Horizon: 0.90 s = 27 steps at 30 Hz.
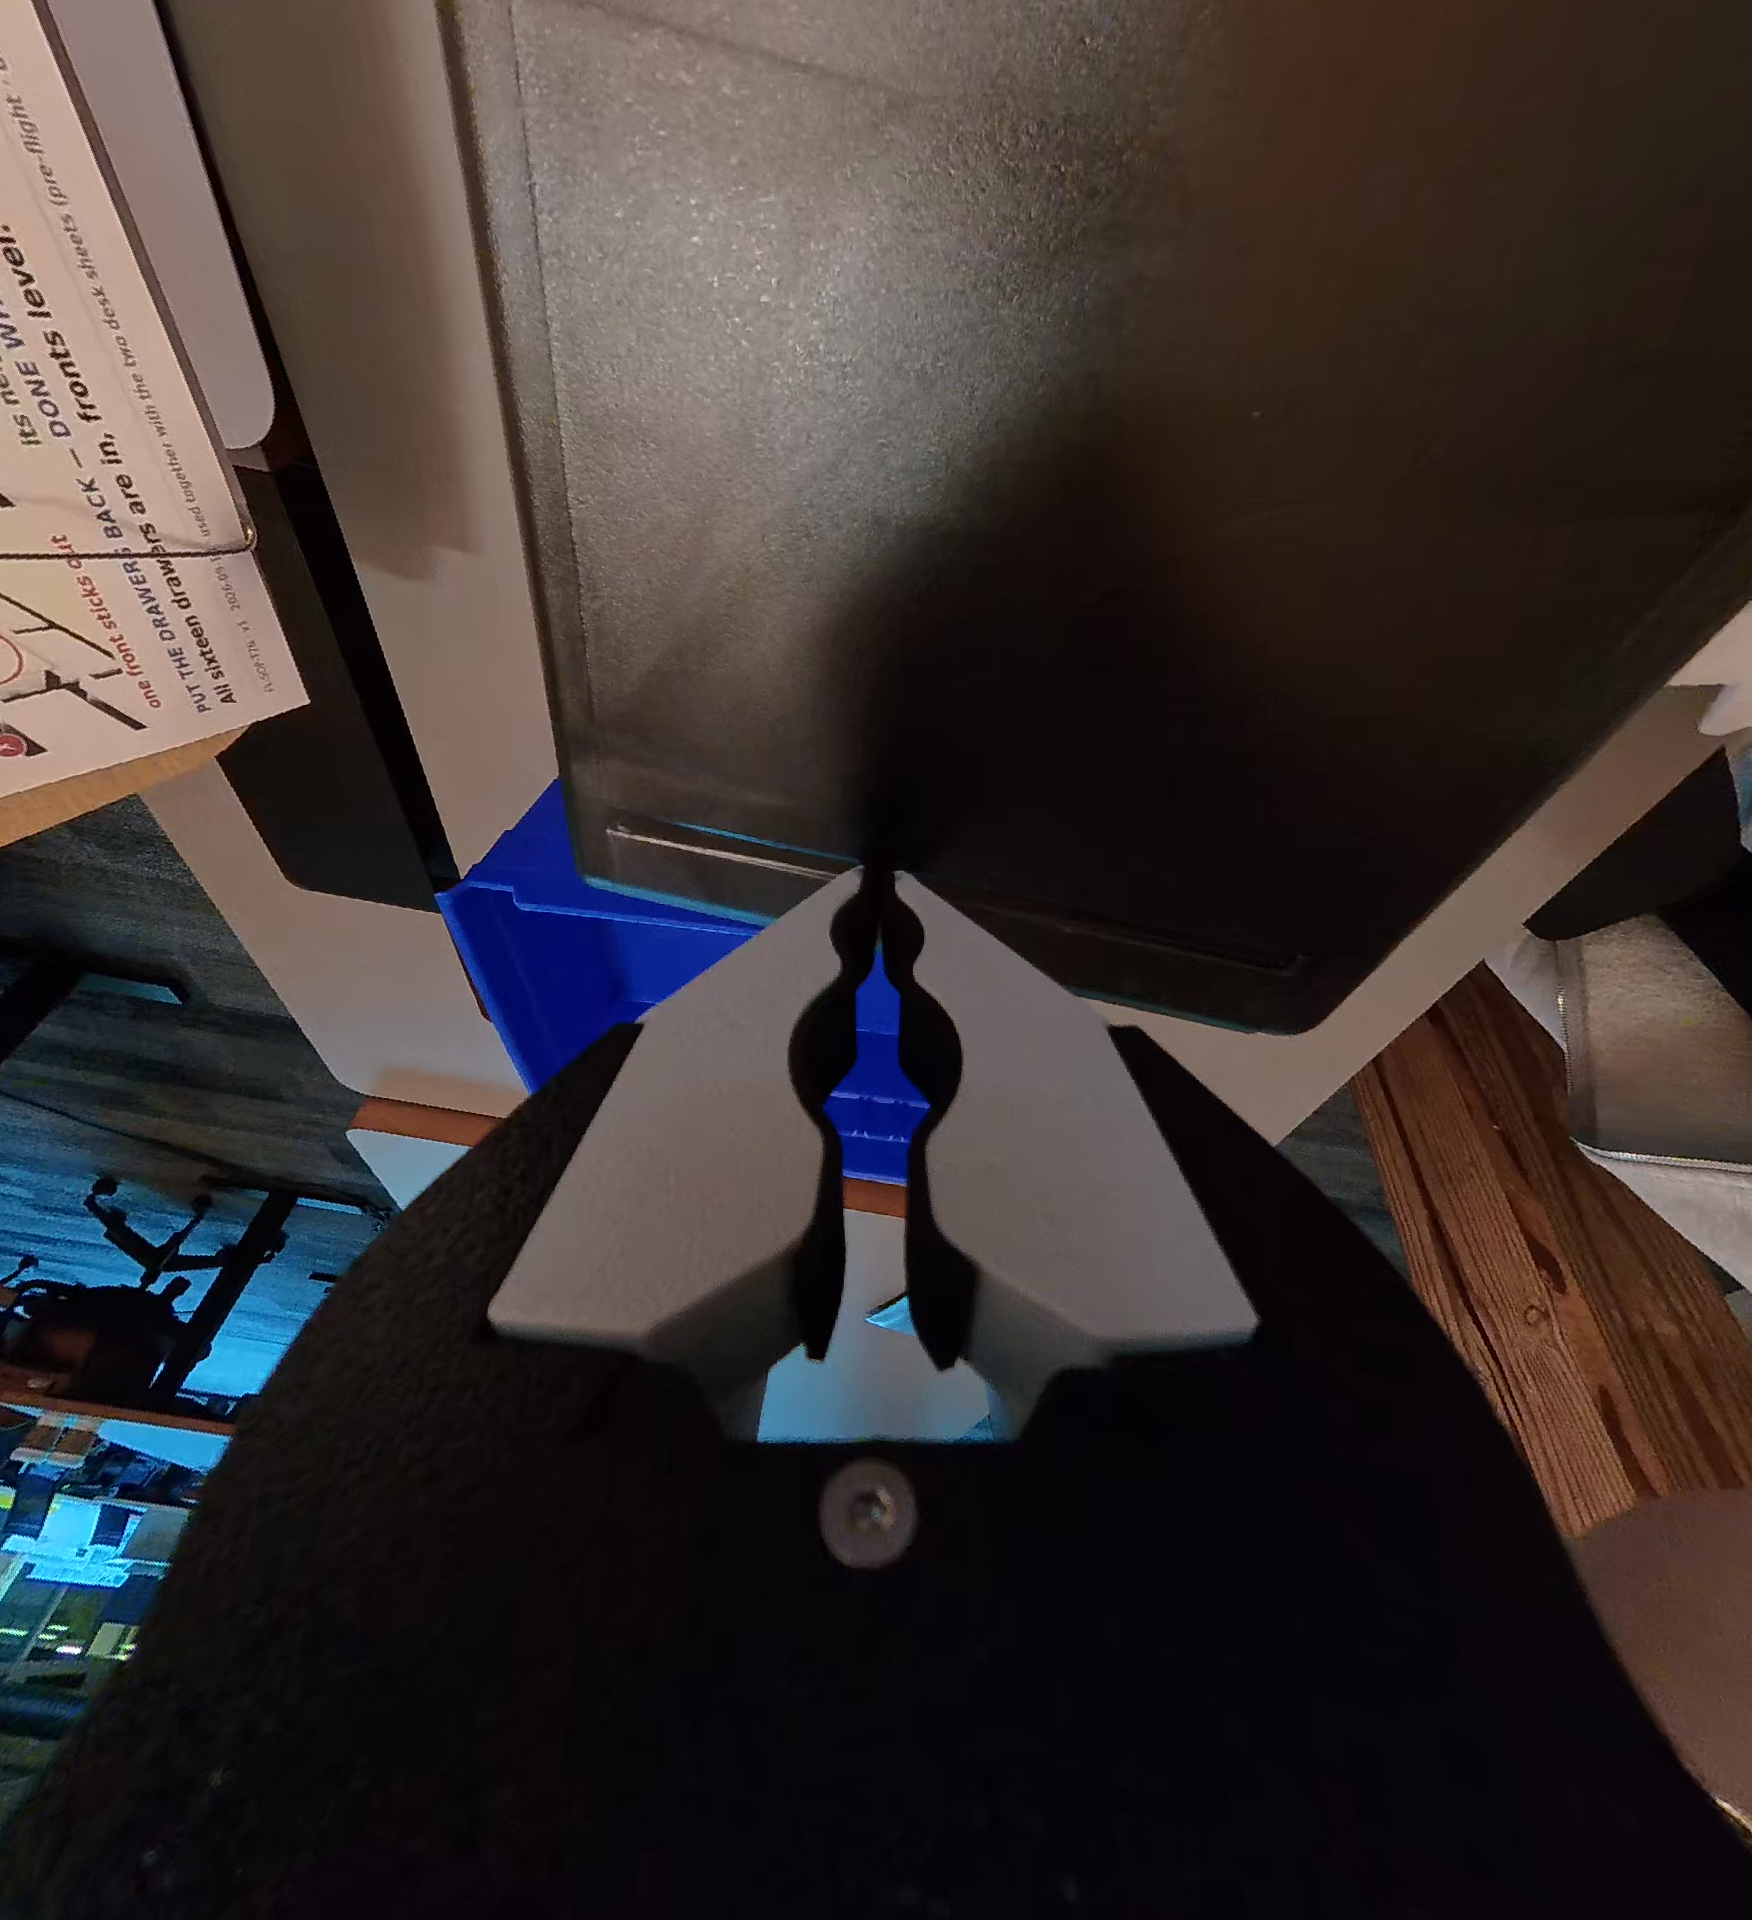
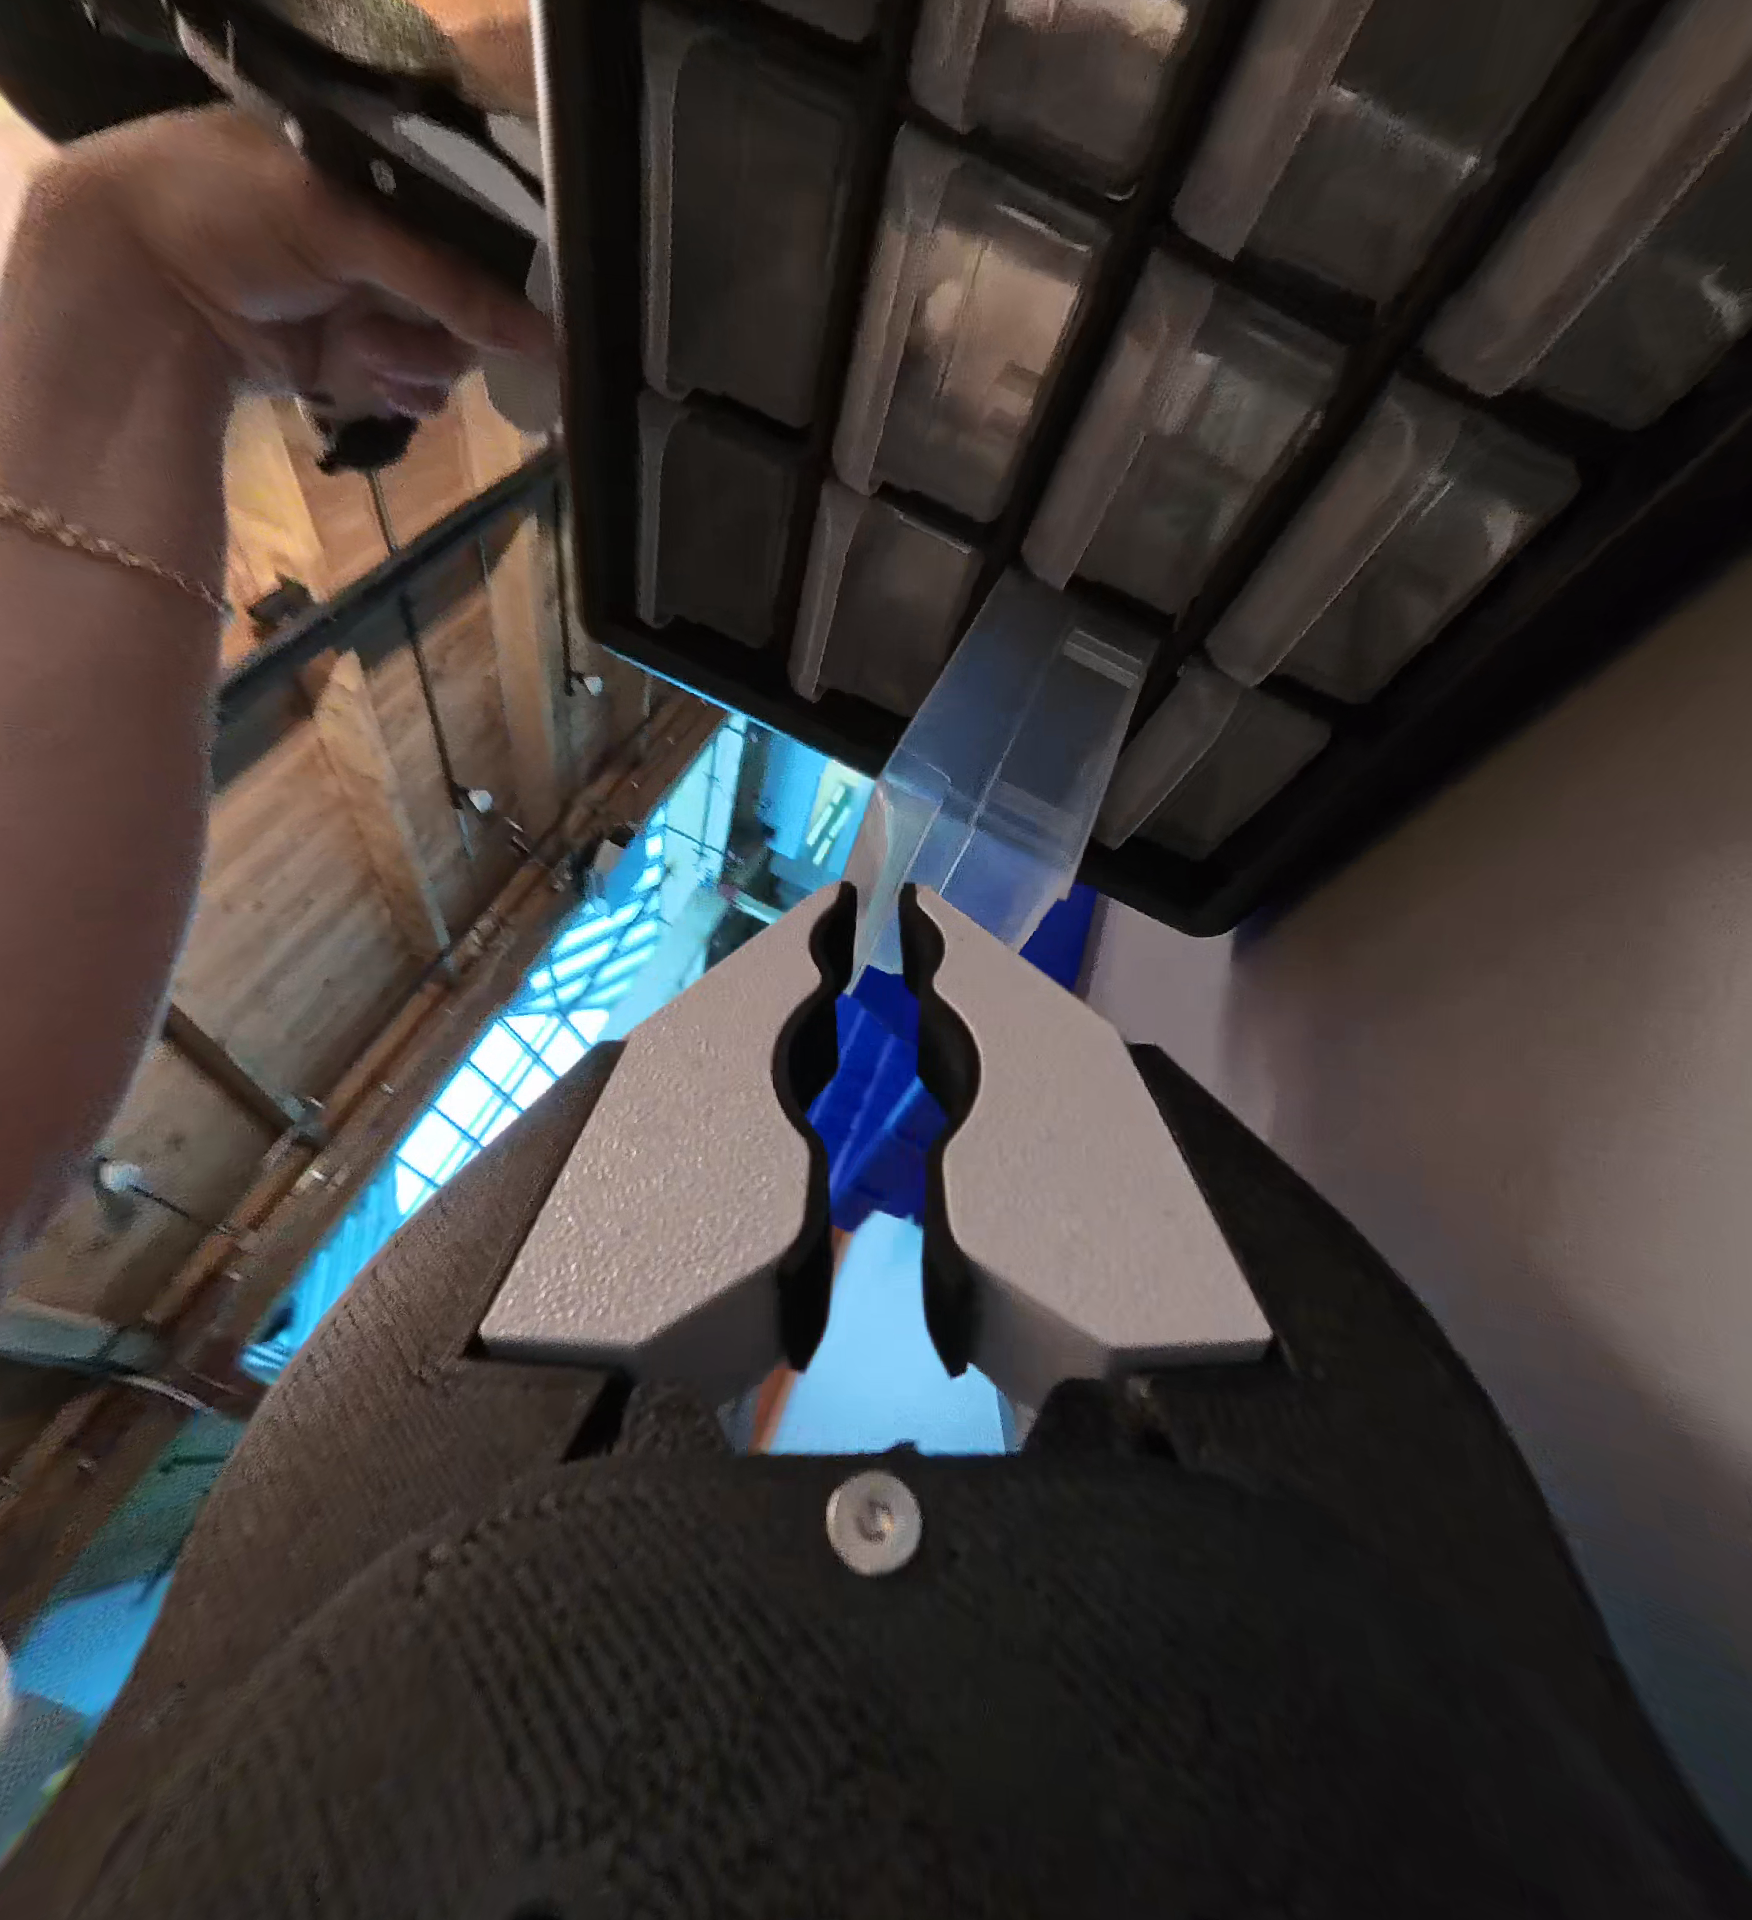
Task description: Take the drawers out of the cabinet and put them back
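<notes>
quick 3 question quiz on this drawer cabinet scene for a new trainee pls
1. True or false: the right gripper is shut on a clear drawer partly pulled out of the cabinet.
2. What colour is the bin behind the cabinet in the left wrist view?
3. The left gripper meets the cabinet at: A) a drawer front B) its plain dark side C) nothing

Key: 1 true; 2 blue; 3 B

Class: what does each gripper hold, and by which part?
Right gripper: clear drawer, by its front tab. Left gripper: shut against the cabinet side; hold unclear.
</notes>
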Tool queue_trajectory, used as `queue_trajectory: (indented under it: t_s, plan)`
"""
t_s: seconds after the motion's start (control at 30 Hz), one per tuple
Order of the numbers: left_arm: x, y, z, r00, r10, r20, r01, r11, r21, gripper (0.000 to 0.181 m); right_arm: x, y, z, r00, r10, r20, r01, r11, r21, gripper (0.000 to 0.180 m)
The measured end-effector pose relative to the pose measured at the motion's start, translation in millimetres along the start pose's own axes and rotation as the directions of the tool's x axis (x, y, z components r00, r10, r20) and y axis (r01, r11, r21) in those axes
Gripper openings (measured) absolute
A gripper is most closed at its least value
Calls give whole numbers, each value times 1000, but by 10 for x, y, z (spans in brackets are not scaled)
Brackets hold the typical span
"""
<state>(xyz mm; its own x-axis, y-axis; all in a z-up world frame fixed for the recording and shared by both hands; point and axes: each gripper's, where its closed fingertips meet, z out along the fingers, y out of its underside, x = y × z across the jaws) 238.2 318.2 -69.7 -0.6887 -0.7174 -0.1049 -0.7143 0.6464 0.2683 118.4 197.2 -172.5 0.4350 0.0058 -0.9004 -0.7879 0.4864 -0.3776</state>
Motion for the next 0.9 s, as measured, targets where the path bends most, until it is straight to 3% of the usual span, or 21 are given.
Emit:
queue_trajectory:
  t_s: [0.13,0.27,0.43,0.6,0.67,0.7,0.77,0.83,0.87,0.9]
  plan:
    - [1,0,0,1000,4,5,-4,1000,0,0,3,15,-10,992,-122,-11,122,992,-44,13]
    - [2,0,0,1000,10,10,-10,1000,4,0,64,36,-54,963,-253,-89,244,964,-102,51]
    - [5,0,1,1000,10,12,-10,1000,16,0,43,106,-94,949,-309,-60,297,942,-159,51]
    - [8,-2,1,1000,14,23,-15,1000,18,0,-8,-16,-190,848,-527,-51,516,844,-149,57]
    - [8,-2,1,1000,15,25,-15,1000,16,0,-137,-110,-160,679,-734,-6,726,672,-143,66]
    - [8,-1,2,1000,16,27,-16,1000,15,0,-271,-121,-123,553,-831,64,830,543,-125,72]
    - [8,-1,2,999,19,32,-20,1000,12,0,-493,-26,-72,208,-949,236,978,195,-78,73]
    - [9,-2,2,999,23,37,-23,1000,10,0,-522,146,-40,-162,-899,407,981,-190,-28,75]
    - [9,-2,2,999,22,38,-23,1000,10,0,-418,236,-51,-302,-803,514,928,-370,-32,74]
    - [9,-2,2,999,22,39,-22,1000,10,0,-238,269,-80,-380,-685,622,847,-527,-63,73]
